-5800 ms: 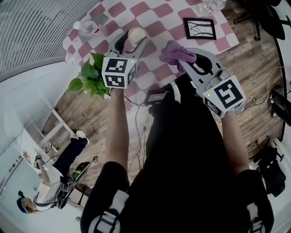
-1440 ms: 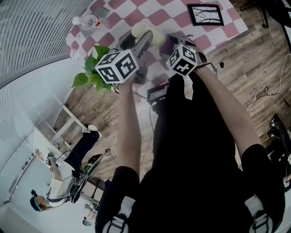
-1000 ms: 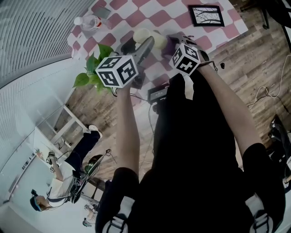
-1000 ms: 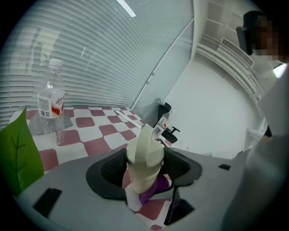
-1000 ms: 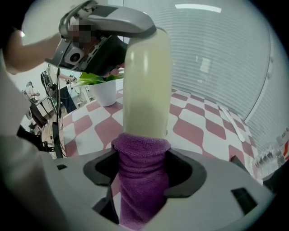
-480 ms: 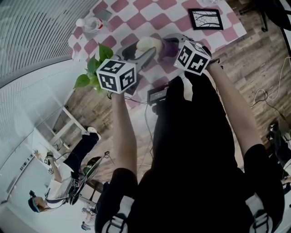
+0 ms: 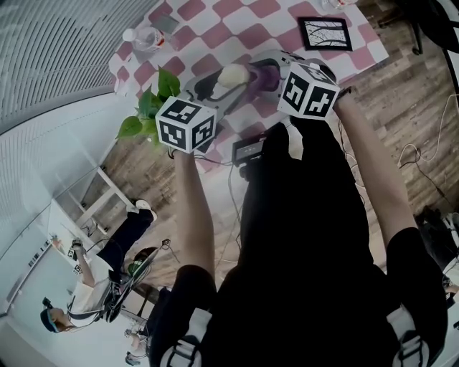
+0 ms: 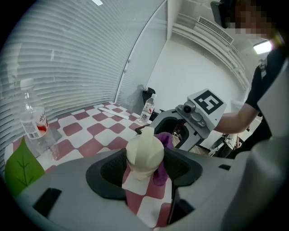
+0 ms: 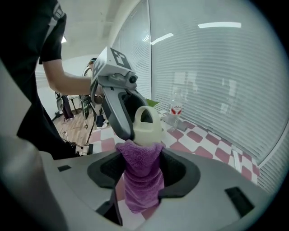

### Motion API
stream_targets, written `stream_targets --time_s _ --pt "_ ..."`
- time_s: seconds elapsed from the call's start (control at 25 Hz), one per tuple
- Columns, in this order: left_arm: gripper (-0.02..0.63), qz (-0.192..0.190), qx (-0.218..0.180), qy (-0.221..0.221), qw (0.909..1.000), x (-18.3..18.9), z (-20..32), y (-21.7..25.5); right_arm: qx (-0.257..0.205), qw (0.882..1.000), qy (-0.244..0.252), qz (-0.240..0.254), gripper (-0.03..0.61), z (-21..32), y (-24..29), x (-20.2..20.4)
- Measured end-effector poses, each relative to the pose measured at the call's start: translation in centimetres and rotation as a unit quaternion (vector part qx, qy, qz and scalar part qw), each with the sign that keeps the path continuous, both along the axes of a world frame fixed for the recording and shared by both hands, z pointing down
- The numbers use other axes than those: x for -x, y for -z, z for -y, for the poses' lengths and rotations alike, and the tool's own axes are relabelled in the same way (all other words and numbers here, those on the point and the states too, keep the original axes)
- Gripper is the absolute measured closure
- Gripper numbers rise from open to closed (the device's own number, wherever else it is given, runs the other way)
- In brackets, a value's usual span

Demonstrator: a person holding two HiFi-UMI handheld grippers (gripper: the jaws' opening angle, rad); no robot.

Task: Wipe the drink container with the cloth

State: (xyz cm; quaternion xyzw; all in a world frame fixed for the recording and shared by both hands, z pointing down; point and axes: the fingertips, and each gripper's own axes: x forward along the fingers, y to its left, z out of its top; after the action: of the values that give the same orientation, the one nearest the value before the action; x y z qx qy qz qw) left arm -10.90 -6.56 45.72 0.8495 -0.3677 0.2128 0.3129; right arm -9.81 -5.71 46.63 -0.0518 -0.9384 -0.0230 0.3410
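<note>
A desk (image 7: 237, 18) under a red-and-white checked cover stands on a wooden floor (image 7: 401, 115). At its far left, a clear bottle (image 7: 143, 38) with a red label stands upright, with a flat grey item (image 7: 166, 24) just beside it. A green leafy plant (image 7: 150, 107) sits at the desk's near left corner. A black-framed picture (image 7: 325, 33) lies flat toward the right. A small black box (image 7: 247, 149) hangs at the near edge. Left of the desk is a white rack (image 7: 90, 204), and beyond it stands a person (image 7: 75, 297).
</note>
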Motion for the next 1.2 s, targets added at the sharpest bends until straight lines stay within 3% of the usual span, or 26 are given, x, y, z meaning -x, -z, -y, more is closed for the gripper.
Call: stream_targets --time_s 0.2,0.6,1.0,1.2 --pt "0.337 0.006 -0.013 -0.013 0.9998 -0.1 -0.4 0.0 -0.006 1.000 0.016 -0.004 0.342 -0.3 0.0 0.0" --pt "0.337 0.014 -0.026 0.018 0.9994 0.0 0.1 -0.2 -0.019 0.999 -0.032 0.000 0.316 -0.2 -1.3 0.4" --pt "0.336 -0.016 -0.013 0.052 0.9984 0.0 0.5 -0.1 -0.018 0.998 -0.053 0.007 0.337 -0.7 -1.2 0.1" --pt "0.333 -0.001 -0.029 0.018 0.9994 -0.6 0.1 0.2 -0.013 0.999 -0.042 -0.009 0.314 -1.0 -2.3 -0.1"
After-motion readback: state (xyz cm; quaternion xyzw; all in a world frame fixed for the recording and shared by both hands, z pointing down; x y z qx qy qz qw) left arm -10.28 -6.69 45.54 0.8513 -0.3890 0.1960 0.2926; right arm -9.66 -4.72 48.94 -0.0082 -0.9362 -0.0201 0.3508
